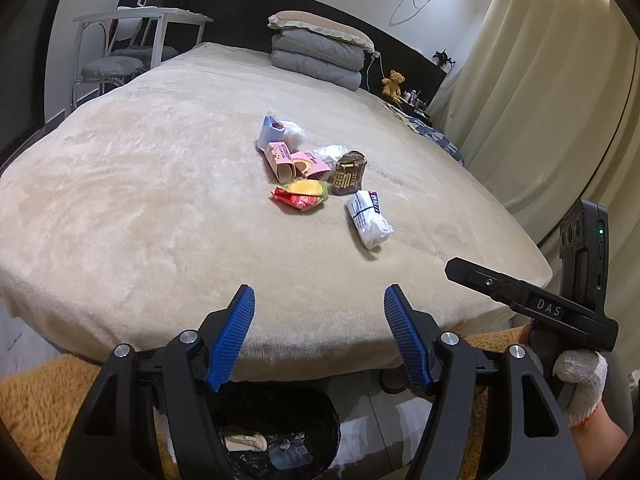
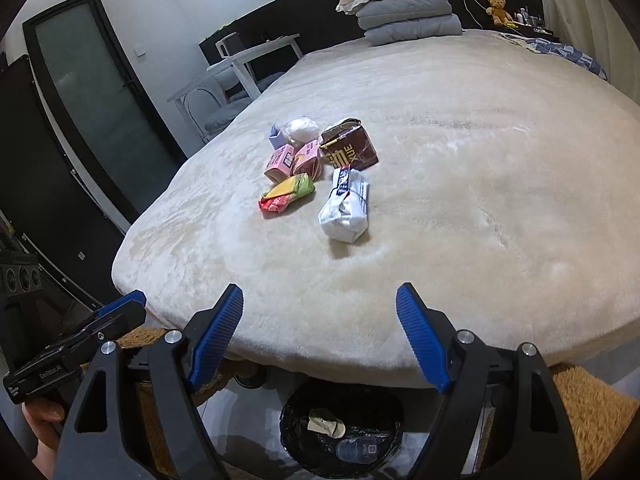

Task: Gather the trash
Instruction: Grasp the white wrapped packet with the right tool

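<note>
I'm holding both tongs spread, nothing between the pads: left gripper [image 1: 319, 295], right gripper [image 2: 320, 295]. Trash pile is lying ahead of both on the bed [image 1: 120, 208], well apart from the tips. Nearest my right tongs: white wrapper [image 2: 346, 210], brown carton [image 2: 350, 145] just beyond it. Bin [image 2: 340, 436] is sitting below the tongs, holding what's probably a bottle and crumpled paper.

I see bed cover [image 1: 160, 200]: plush cream fleece, matt, nap brushed unevenly. White wrapper [image 2: 346, 210]: crinkled glossy plastic film. Brown carton [image 2: 351, 145]: coated paperboard, slight sheen. Left gripper [image 1: 319, 304] pads [image 1: 234, 336]: ribbed blue rubbery plastic on matt black frame. Bin liner [image 2: 384, 404]: shiny black plastic.
</note>
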{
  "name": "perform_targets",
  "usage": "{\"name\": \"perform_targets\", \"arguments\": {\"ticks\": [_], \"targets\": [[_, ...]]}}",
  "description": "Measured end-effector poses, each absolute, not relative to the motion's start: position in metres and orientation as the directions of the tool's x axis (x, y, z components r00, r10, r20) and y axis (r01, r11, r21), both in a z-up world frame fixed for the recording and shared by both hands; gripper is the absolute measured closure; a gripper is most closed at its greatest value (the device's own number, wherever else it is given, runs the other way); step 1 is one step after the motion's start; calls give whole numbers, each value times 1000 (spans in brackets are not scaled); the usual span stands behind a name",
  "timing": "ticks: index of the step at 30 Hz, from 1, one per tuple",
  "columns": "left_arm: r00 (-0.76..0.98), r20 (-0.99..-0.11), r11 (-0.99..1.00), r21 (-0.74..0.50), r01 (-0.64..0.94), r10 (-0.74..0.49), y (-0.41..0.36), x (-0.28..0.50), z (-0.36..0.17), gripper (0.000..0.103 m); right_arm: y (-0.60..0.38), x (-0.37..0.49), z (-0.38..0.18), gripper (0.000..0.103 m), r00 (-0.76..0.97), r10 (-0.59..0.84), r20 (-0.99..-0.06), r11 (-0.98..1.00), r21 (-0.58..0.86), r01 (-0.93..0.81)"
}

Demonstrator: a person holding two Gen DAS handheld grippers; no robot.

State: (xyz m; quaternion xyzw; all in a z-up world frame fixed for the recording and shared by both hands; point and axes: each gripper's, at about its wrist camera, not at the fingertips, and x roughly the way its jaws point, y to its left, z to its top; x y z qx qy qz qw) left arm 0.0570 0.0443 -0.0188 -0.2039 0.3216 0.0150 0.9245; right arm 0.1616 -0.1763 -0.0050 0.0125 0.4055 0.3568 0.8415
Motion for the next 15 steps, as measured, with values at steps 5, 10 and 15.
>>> {"name": "perform_targets", "arguments": {"ticks": [5, 10, 15], "targets": [[783, -615, 922, -350, -164, -94, 63, 81, -15, 38, -162, 190, -4, 24, 406, 597, -692, 743, 286, -605], [768, -636, 934, -315, -169, -75, 77, 112, -11, 38, -145, 217, -6, 24, 386, 579, -718, 741, 267, -616], [765, -640, 941, -299, -161, -72, 87, 138, -7, 38, -124, 240, -15, 26, 353, 559, -751, 734, 250, -631]]}}
